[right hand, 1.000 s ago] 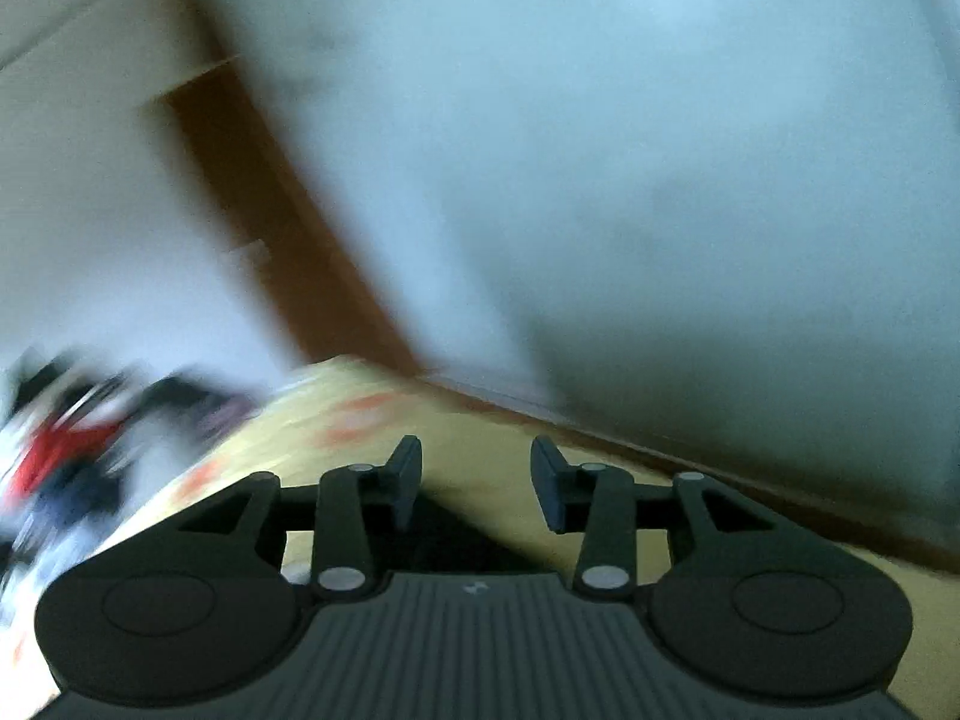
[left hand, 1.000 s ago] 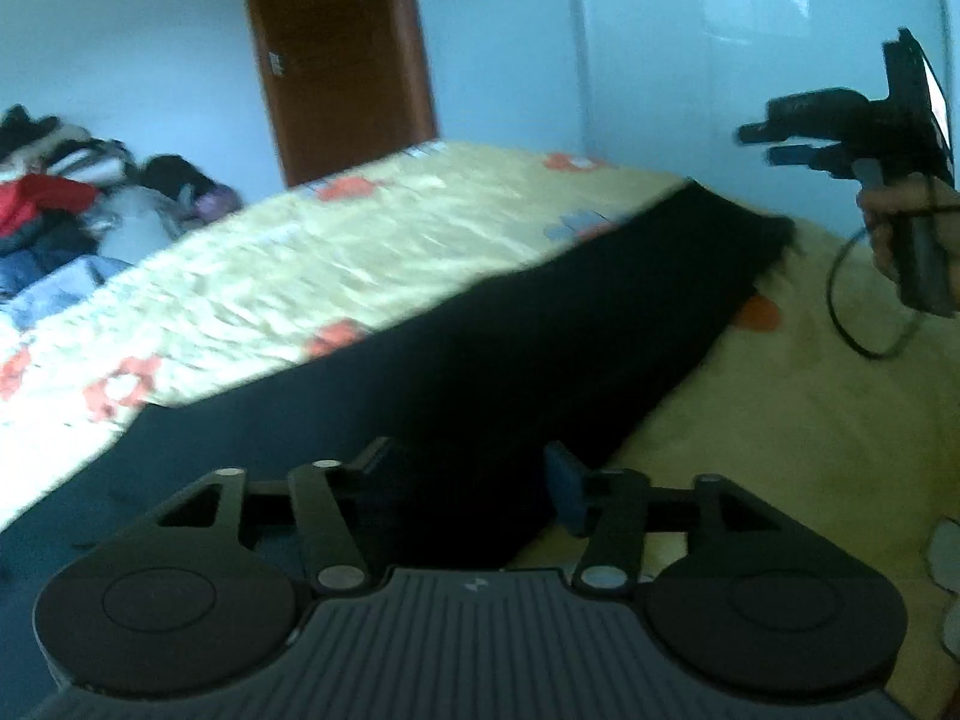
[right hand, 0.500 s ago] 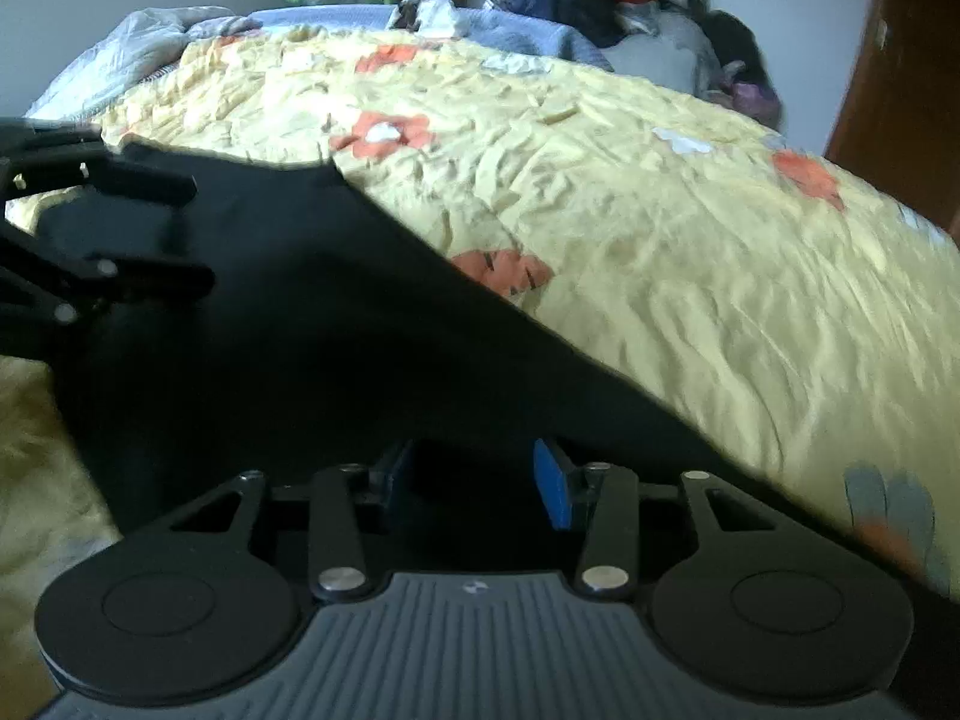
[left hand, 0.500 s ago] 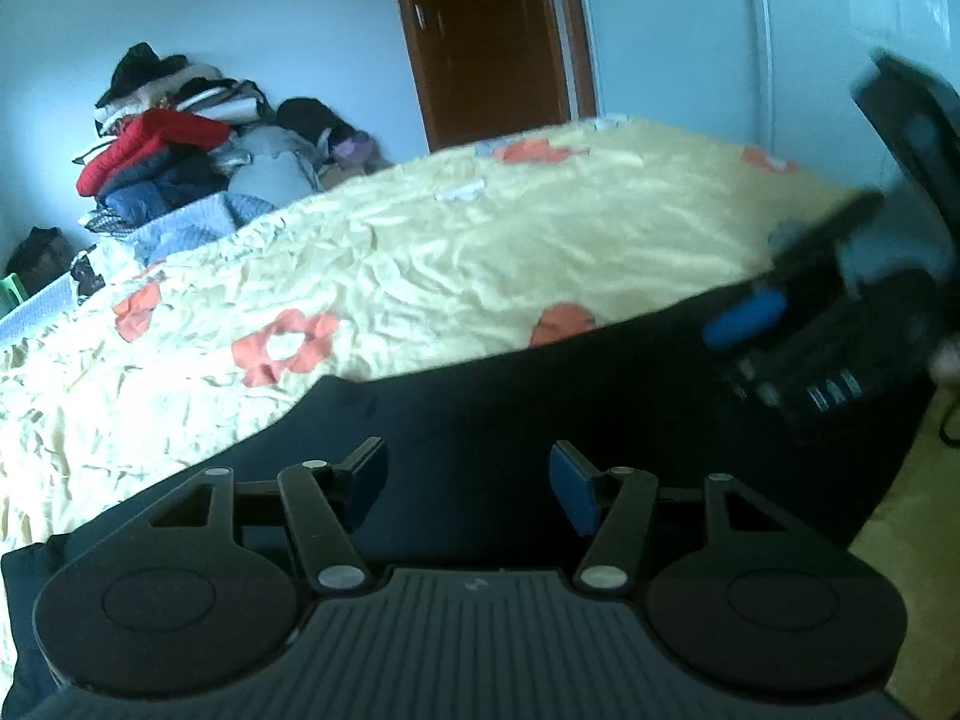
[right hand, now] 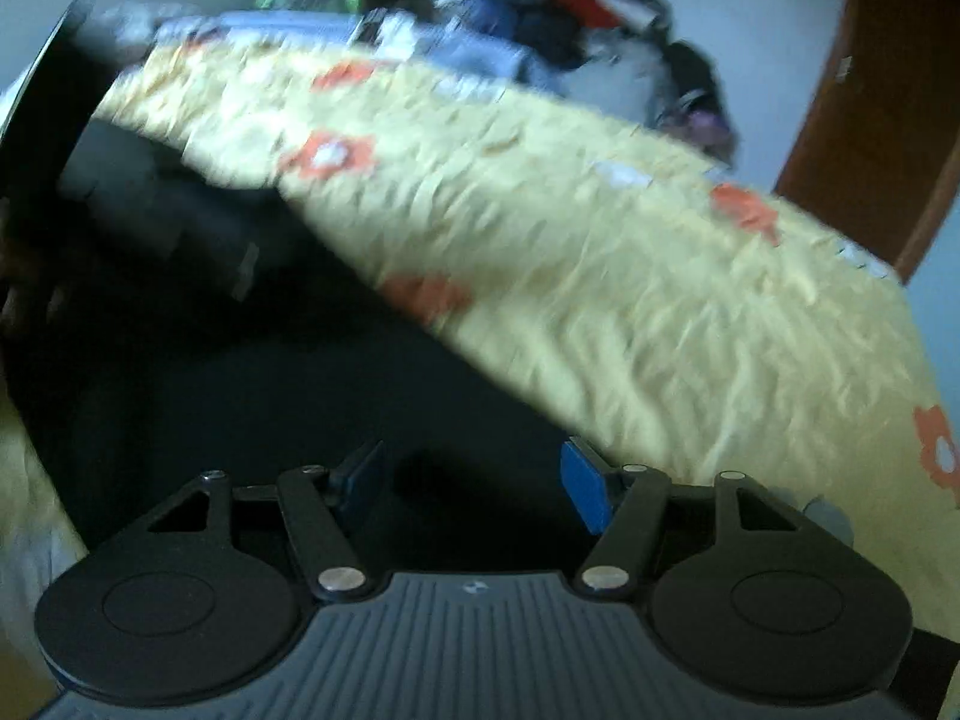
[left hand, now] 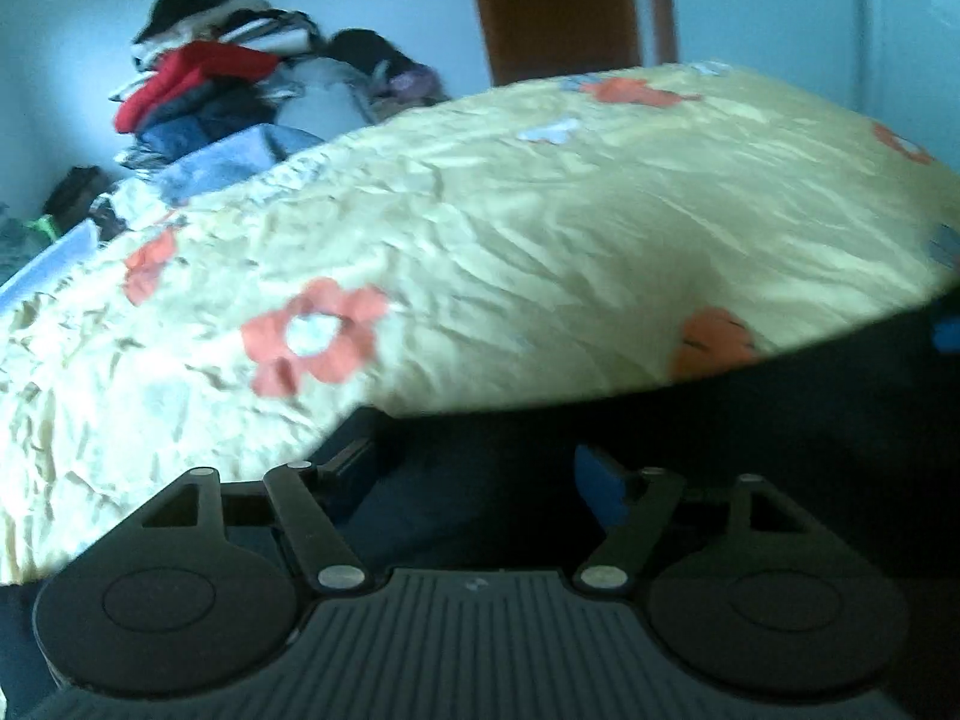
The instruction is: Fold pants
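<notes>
Black cloth came first on my list: the pants point(left hand: 750, 450) lay spread flat across the near part of the bed, dark against a yellow bedspread point(left hand: 540, 240) printed with orange flowers. Items I logged, left to right.

Left wrist view: a pile of clothes point(left hand: 210, 90), red and blue among them, heaped at the far left against the wall; a brown door point(left hand: 552, 6) far behind the bed; the bedspread filling the middle. My left gripper point(left hand: 474, 474) hovered low over the near left edge of the pants, its jaws having just been opening and standing well apart, with dark cloth beneath the gap but nothing pinched that I could see.

Right wrist view, blurred: the other gripper's dark body at the far left edge, over the cloth; the pants point(right hand: 300, 390) running from there to the near centre; the same clothes pile far off; the door point(right hand: 888, 90) at the right. My right gripper point(right hand: 474, 480) sat over the near edge of the pants, jaws just opened wider, blue pads point(right hand: 585, 495) clear of the fabric and holding nothing.
</notes>
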Demonstrator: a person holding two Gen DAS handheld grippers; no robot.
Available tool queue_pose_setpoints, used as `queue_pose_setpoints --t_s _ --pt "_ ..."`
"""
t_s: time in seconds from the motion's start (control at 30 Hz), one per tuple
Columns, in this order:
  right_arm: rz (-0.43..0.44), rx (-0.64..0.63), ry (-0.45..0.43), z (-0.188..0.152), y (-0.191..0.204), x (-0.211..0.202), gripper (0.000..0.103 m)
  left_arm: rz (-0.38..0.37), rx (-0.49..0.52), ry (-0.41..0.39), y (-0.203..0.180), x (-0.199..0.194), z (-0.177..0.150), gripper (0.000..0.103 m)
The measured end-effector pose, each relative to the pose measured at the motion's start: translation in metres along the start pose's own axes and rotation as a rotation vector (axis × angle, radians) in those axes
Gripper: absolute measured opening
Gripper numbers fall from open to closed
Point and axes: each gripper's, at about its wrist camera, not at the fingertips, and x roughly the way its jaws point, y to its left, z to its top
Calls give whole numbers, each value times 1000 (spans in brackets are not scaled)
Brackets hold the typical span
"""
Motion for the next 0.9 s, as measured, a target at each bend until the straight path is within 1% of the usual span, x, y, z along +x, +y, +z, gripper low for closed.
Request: queue_pose_setpoints --t_s 0.07,0.1,0.13,0.17,0.2,0.23,0.3,0.33,0.4,0.47,0.53,0.57,0.6,0.63,0.7,0.73,0.77,0.83,0.9 --pt "6 79 -24 2 -12 10 65 61 -6 -9 2 5 3 77" --pt "-27 105 -38 6 -17 16 65 84 -13 -17 3 6 3 77" --pt "-65 114 -51 9 -20 22 70 104 -13 -17 3 6 5 76" --pt "-86 131 -57 12 -23 27 78 127 -13 -23 3 2 6 76" --pt "-96 145 -57 15 -25 28 80 143 -11 -40 2 -3 5 72" --pt "-107 145 -61 15 -24 26 80 151 -3 -66 1 -12 3 74" --pt "-149 112 -81 11 -18 12 80 131 12 -108 -1 -32 -6 77" --pt "-156 94 -88 6 -15 2 80 114 8 -122 -2 -42 -12 79" --pt "-120 90 -91 -9 -14 -19 80 59 -9 -130 -4 -61 -25 81" --pt "-69 114 -67 -29 -15 -36 80 -21 -18 -126 -10 -78 -38 81" --pt "-27 153 -24 -50 -20 -41 80 -64 -10 -126 -20 -86 -49 84" --pt "-26 178 -8 -61 -24 -38 83 -81 14 -120 -29 -87 -53 86" --pt "-23 225 -33 -69 -32 -38 88 -91 48 -115 -38 -85 -56 86" --pt "-44 273 -45 -74 -39 -38 92 -78 86 -107 -47 -82 -60 86" --pt "-174 343 -77 -82 -51 -46 92 -33 106 -108 -56 -79 -67 84" --pt "-254 382 -102 -87 -57 -55 92 -27 95 -121 -58 -84 -68 83" --pt "-304 434 -147 -96 -65 -68 92 -36 81 -132 -57 -87 -68 84" --pt "-338 592 -258 -122 -84 -101 92 -78 39 -171 -54 -96 -69 85" --pt "-327 810 -345 -154 -107 -129 92 -96 13 -183 -55 -98 -71 85"
